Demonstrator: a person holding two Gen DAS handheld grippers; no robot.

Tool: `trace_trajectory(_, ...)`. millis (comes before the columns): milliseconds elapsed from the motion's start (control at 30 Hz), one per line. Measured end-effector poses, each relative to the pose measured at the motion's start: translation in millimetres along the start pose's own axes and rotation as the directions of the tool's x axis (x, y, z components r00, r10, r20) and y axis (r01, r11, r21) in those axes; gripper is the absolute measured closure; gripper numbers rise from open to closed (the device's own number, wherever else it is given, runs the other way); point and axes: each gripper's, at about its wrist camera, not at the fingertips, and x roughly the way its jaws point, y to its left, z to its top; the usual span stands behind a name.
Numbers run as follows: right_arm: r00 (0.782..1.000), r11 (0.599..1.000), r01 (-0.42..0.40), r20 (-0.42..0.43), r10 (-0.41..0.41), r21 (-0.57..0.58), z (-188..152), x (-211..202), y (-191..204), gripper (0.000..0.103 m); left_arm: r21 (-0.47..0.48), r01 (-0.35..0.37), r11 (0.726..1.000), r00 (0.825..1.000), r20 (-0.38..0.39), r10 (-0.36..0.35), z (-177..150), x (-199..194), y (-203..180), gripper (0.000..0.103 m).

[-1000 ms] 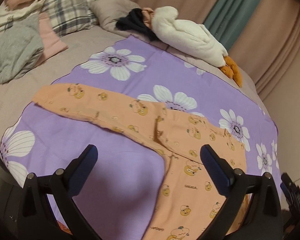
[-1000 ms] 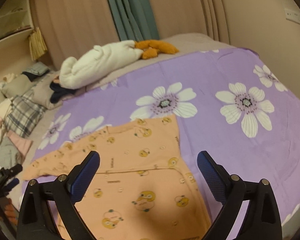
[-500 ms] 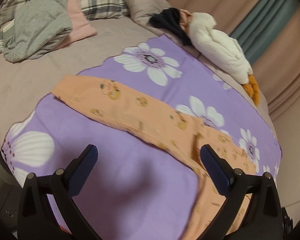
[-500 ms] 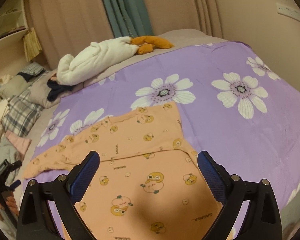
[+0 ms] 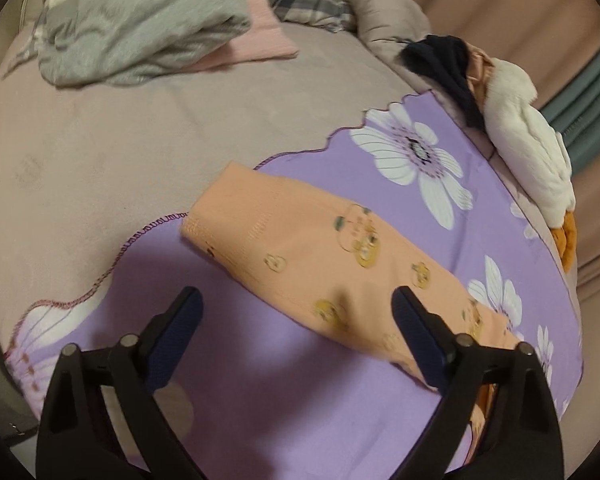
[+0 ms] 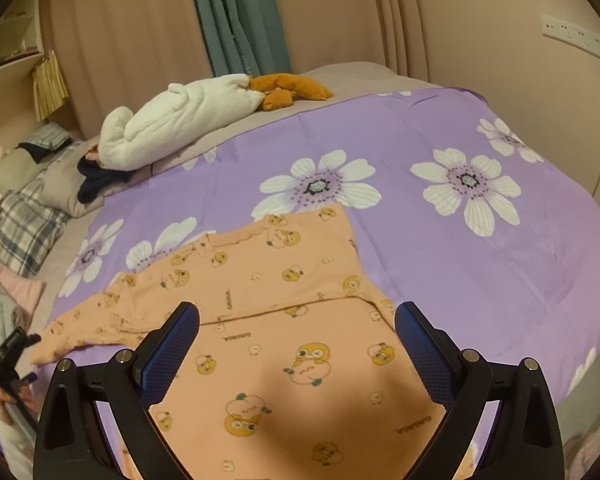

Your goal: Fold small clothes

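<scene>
- The top, an orange small garment printed with cartoon chicks, is lying flat on the purple sheet, which is spreading over the bed.
- One sleeve is stretching out to the sheet's scalloped edge, its cuff ending right at that edge, near the bare beige bed.
- In the right wrist view, the far part of the top is lying folded over the body, forming a straight crease across it.
- The left gripper is hovering low over the sleeve, its jaws standing wide apart; they have just been closing a little, and nothing is being pinched between them. One blue pad is sitting over bare sheet, the other over the sleeve's lower part.
- The right gripper is hanging above the top's body, jaws spread wide and gripping nothing.
- In the right wrist view, the left gripper and a bit of the hand holding it are showing at the far left edge, close to the cuff.
- A white plush with orange feet is resting at the far side of the bed, beside a dark garment.
- A grey garment and a pink one are lying heaped near a plaid pillow, well apart from the top.
- Beige and teal curtains are hanging behind the bed.
</scene>
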Motion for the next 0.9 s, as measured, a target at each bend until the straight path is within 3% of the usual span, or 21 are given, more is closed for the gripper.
trace_trajectory(67,1.000,1.000,0.008,0.003,-0.008,-0.013,1.1,0.7,4.1,0.005,-0.023,0.004,1.000,1.000,-0.001,-0.004,1.9,6.6,4.7,0.020)
trace_trajectory(167,1.000,0.999,0.018,0.013,-0.017,-0.031,2.6,1.9,8.0,0.005,-0.017,-0.020,1.000,0.998,0.061,0.021,3.3,10.5,8.7,0.041)
trace_trajectory(267,1.000,0.999,0.017,0.009,-0.017,-0.033,2.4,3.8,9.9,0.005,-0.053,-0.009,0.999,0.995,0.098,0.014,5.5,12.4,14.0,0.075)
trace_trajectory(300,1.000,0.999,0.013,0.002,-0.013,-0.034,2.5,4.9,10.2,0.005,-0.070,-0.005,0.998,0.995,0.095,0.011,6.8,14.8,16.5,0.096)
trace_trajectory(367,1.000,0.999,0.011,-0.004,-0.011,-0.038,3.3,7.4,10.6,0.005,-0.105,0.012,0.994,0.997,0.082,-0.004,8.9,15.9,20.3,0.096)
trace_trajectory(467,1.000,0.999,0.017,0.001,-0.017,-0.046,6.2,7.9,10.8,0.005,-0.108,0.062,0.992,0.991,0.123,-0.049,9.7,2.6,12.1,0.097)
trace_trajectory(600,1.000,0.999,0.004,0.007,-0.003,-0.041,10.4,8.4,7.9,0.005,-0.053,0.097,0.994,0.982,0.166,-0.087,9.0,-17.1,-15.4,0.097)
trace_trajectory(733,1.000,0.999,-0.011,0.007,0.011,-0.034,10.8,8.0,2.5,0.005,0.021,0.176,0.984,0.968,0.176,-0.177,2.4,-39.5,-52.0,0.098)
trace_trajectory(900,1.000,1.000,-0.029,-0.001,0.029,-0.005,12.1,8.8,-8.1,0.005,0.144,0.273,0.951,0.942,0.163,-0.294,-10.4,-67.5,-106.1,0.098)
